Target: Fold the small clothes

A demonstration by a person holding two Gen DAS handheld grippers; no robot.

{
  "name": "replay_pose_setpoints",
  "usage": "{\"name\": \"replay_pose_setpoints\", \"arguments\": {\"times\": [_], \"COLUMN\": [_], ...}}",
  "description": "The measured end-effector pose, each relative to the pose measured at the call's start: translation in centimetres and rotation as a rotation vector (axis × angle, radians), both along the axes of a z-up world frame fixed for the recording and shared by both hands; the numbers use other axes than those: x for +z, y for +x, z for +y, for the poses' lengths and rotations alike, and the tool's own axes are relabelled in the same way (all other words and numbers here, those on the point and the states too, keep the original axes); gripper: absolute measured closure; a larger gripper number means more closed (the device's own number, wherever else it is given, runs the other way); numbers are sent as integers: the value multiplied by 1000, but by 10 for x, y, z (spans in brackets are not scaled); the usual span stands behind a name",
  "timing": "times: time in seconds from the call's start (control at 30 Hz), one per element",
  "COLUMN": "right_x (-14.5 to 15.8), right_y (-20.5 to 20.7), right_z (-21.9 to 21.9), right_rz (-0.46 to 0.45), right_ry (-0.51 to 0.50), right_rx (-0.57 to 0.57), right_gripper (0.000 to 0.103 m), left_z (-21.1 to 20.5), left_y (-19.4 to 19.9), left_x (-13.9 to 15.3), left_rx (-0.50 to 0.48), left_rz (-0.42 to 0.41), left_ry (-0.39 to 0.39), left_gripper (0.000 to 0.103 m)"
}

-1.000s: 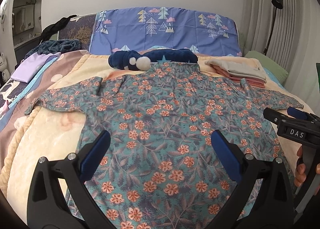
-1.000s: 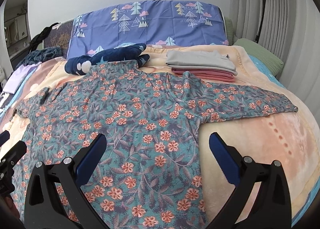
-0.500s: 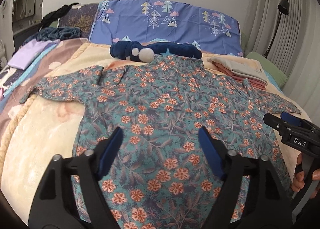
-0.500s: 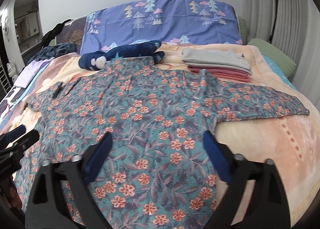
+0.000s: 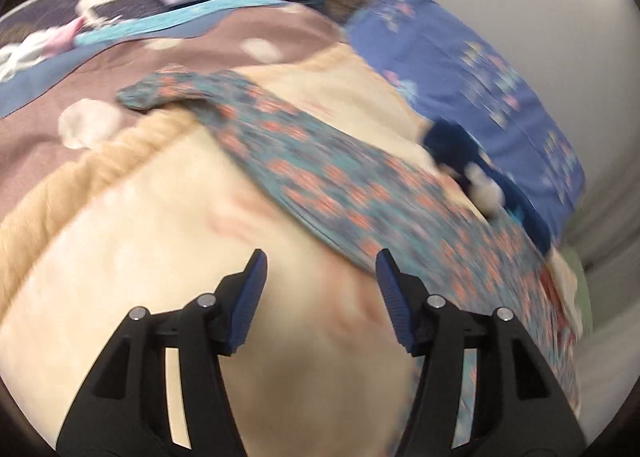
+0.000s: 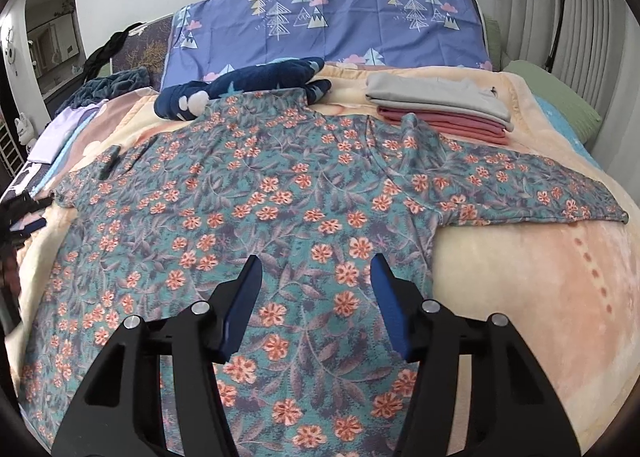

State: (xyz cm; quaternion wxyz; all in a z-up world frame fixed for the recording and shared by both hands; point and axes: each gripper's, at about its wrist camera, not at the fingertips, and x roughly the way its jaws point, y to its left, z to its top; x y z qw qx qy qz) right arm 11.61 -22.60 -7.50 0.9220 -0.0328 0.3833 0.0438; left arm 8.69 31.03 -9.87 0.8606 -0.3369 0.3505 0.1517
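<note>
Shirt (image 6: 280, 217) flat, tools apparently empty.

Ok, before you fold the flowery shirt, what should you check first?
1. Shirt lies flat on the blanket: ok.
2. Right sleeve spread out: ok.
3. Left sleeve spread out: not ok, its end is bunched over the blanket's edge.
4. Left hand-held gripper empty and near that sleeve: ok, its jaws have just been closing over bare blanket.
5. Right hand-held gripper empty: ok, its jaws have just been closing with nothing pinched.
6. Folded stack clear of the shirt: cannot tell.
</note>
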Motion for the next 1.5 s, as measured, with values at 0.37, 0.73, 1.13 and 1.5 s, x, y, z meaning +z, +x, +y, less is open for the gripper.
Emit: {"name": "replay_pose_setpoints", "arguments": {"times": [0.37, 0.73, 1.13, 1.5], "right_x": [-9, -17, -18, 0], "right_y": [21, 43, 31, 50], "right_z": [-2, -8, -46, -7], "right_rz": [37, 57, 58, 33], "right_ry": [-54, -17, 42, 66], "right_rx": [-47, -72, -122, 59], "right_gripper": [44, 44, 39, 39], "left_z": [139, -4, -348, -294], "left_y": [59, 80, 65, 33], "left_x": [-39, 99, 30, 33], "left_rx": [336, -47, -873, -742], "left_rz": [31, -234, -128, -120], "left_ry": [-240, 118, 546, 556], "left_gripper": [79, 99, 66, 39]}}
